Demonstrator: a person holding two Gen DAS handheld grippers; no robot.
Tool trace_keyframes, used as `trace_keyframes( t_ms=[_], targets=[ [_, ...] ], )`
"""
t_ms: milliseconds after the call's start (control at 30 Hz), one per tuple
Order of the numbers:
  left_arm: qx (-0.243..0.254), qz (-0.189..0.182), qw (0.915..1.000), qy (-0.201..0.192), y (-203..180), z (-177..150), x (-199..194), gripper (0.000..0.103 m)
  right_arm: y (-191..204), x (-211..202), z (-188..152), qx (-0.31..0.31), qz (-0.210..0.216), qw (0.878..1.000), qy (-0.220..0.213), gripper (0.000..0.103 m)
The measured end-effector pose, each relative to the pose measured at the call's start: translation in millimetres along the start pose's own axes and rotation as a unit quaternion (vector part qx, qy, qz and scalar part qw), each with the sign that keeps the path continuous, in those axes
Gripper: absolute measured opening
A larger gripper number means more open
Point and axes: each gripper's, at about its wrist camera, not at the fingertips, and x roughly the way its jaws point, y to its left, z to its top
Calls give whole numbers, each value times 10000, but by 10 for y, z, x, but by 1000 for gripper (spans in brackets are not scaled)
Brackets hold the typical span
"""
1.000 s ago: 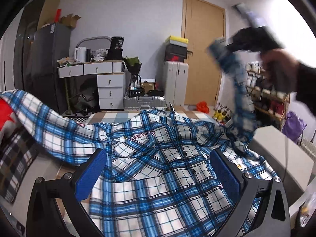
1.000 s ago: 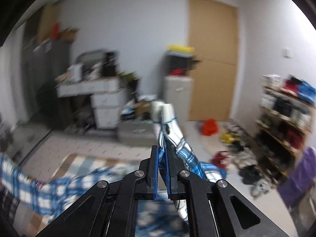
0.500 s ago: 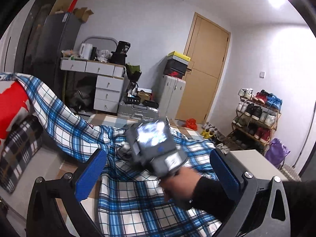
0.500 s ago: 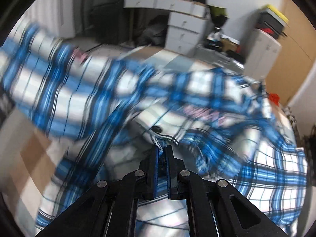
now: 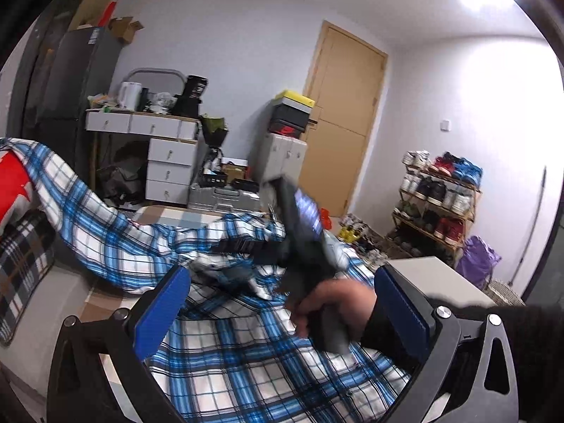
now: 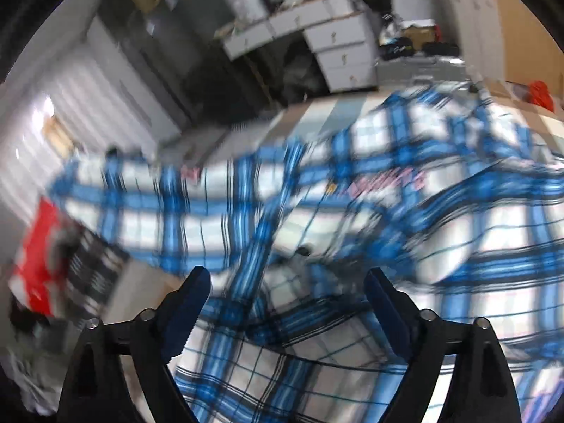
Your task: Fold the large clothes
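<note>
Blue-and-white plaid cloth fills the lower half of both views: a large button-up shirt (image 5: 246,363) lies spread on a flat surface, front side up, with pink lettering on the chest visible in the right wrist view. One sleeve (image 5: 88,222) runs out to the left and drapes up over a dark checked cushion (image 5: 21,268) with something red (image 5: 10,190) behind it. Near the shirt's middle the cloth is bunched into a rumpled heap where a strip of plaid crosses over the front.

Right tool (image 6: 287,303) hangs just above that bunched cloth, tilted downward; its jaws are opening and already stand wide, the blue pads well apart with shirt fabric below and between them but not pressed by either pad. In the left wrist view a hand (image 5: 331,306) in a dark sleeve grips this tool's handle, blurred, over the shirt's centre.

Left tool (image 5: 282,303) is held near the shirt's lower edge, its blue pads spread wide and holding nothing.

Beyond the shirt stand a white desk with drawers (image 5: 165,155) carrying a kettle and clutter, a tall dark fridge (image 5: 70,81), a pale suitcase (image 5: 282,162) topped with stacked boxes, a wooden door (image 5: 345,116), and a shoe rack (image 5: 437,197) along the right wall.
</note>
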Motion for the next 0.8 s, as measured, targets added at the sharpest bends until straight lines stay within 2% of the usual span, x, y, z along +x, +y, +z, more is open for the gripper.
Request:
trace_keyframes(
  t_ms=[100,167,233,333,367,433,467,533,600,633,667,700,733,767,800],
  targets=[
    [140,-128,9997,124,-83,-26,47,102,-77,-263,299,-192,-455,9982,-354,103],
    [220,-173,9994,185,-118,-28,66,102,-54,-279,494,-315,-554,9975,-311,103],
    [311,-210,9991,208,-149,-50,78,102,20,-212,662,-342,-666,9972,-93,103],
    [341,-253,9988,226,-163,-53,78,102,178,170,746,-649,-787,9920,743,103],
    [334,-276,9988,231,-153,-48,75,102,250,331,730,-1028,-1030,9843,997,103],
    [322,-256,9989,230,-161,-55,55,102,409,601,643,-2029,-1636,9560,1350,103],
    [314,-242,9989,234,-164,-54,61,102,507,773,570,-2605,-1893,9348,1500,102],
    [251,-227,9991,246,-130,-46,60,102,590,1014,460,-3157,-1928,9122,1763,102],
    [204,-232,9992,259,-111,-33,80,102,581,1261,387,-3294,-1977,9021,1966,100],
    [183,-220,9992,271,-98,-26,92,102,542,1346,369,-3233,-2011,9012,2072,95],
    [145,-216,9992,295,-83,-18,106,102,485,1436,371,-3064,-1989,9044,2205,82],
    [90,-237,9991,340,-66,-13,119,102,412,1506,387,-2814,-1967,9097,2334,69],
    [29,-267,9989,393,-53,-14,133,102,349,1505,424,-2515,-1843,9208,2344,64],
    [-42,-303,9985,446,-35,-11,145,102,284,1475,494,-2119,-1683,9351,2289,34],
    [-93,-330,9983,477,-16,-11,151,102,253,1442,548,-1970,-1669,9412,2181,26]
  ],
)
